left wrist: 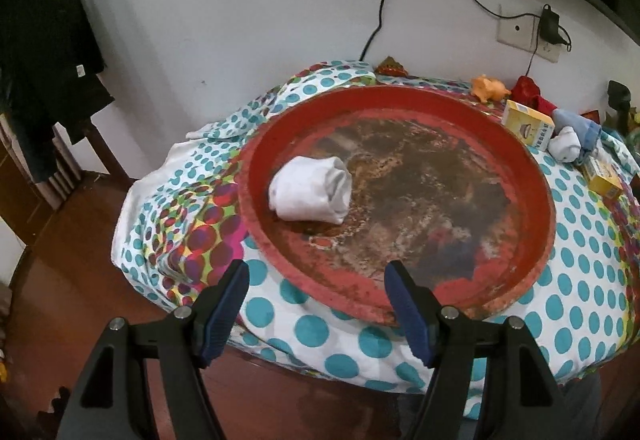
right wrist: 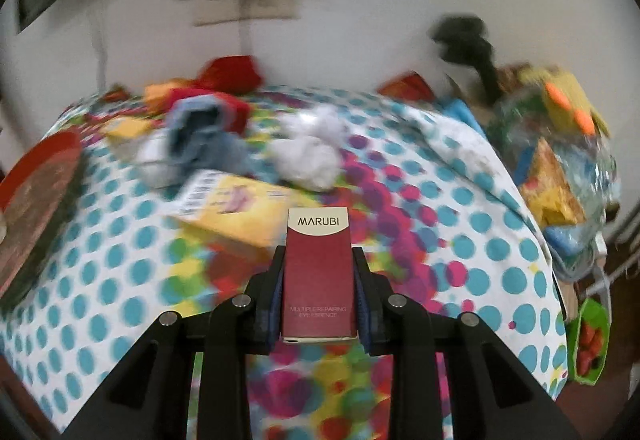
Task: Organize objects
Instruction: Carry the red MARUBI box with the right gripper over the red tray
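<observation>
A round red tray (left wrist: 532, 176) with a worn brown bottom lies on the dotted cloth. A rolled white sock (left wrist: 310, 187) lies in its left part. My left gripper (left wrist: 318, 276) is open and empty, its tips over the tray's near rim. My right gripper (right wrist: 319, 260) is shut on a dark red MARUBI box (right wrist: 318, 272), held above the cloth. A yellow box (right wrist: 236, 208) lies just beyond it. A blue sock (right wrist: 204, 140), a white wad (right wrist: 312, 152) and red cloth (right wrist: 228, 72) lie farther back. The tray's edge also shows in the right wrist view (right wrist: 36, 176).
Right of the tray lie two yellow boxes (left wrist: 528, 124), a blue and white sock pair (left wrist: 572, 138), an orange toy (left wrist: 488, 88) and a red cloth (left wrist: 528, 90). A plastic bag of toys (right wrist: 556, 160) sits at the table's right edge. Wall and cables stand behind.
</observation>
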### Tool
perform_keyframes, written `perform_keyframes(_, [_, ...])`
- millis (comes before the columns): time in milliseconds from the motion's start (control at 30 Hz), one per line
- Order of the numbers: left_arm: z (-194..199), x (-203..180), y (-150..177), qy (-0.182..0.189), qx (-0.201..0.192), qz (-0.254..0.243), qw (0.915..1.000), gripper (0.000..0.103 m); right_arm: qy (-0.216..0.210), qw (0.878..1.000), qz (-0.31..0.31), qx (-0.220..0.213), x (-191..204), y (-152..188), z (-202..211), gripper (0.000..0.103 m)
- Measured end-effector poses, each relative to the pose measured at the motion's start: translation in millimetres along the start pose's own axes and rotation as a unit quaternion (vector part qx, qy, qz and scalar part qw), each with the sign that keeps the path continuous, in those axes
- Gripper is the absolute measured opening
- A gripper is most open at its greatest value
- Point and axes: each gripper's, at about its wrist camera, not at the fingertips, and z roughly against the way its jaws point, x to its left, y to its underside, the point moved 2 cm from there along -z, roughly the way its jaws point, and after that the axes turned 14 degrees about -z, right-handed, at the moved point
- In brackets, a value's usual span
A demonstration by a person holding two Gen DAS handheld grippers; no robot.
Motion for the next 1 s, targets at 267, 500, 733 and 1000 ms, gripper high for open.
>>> perform_keyframes(267, [-1.1,16.0,2.2,-0.001,0.005,0.013,0.9999,0.072,-0.091,0.992,0.082,0.003,111.0,15.7,28.9,0.027])
perform_keyframes(500, [-5.7,31.6,7.1,-0.006,0.02,0.032,0.9993,0.072,-0.159,0.978,0.136,0.028,212.2,33.7,23.3,0.027])
perform_keyframes(733, [-9.6,40.1,10.8,0.0,0.026,0.038,0.999,0.072,-0.172,0.969,0.168,0.053,279.1,36.0,-5.2,0.027])
perform_keyframes(1000, [-15.9,39.2,12.6,0.003,0.032,0.03,0.999,0.072,-0.158,0.965,0.193,0.081,329.9,27.6,-47.5,0.027])
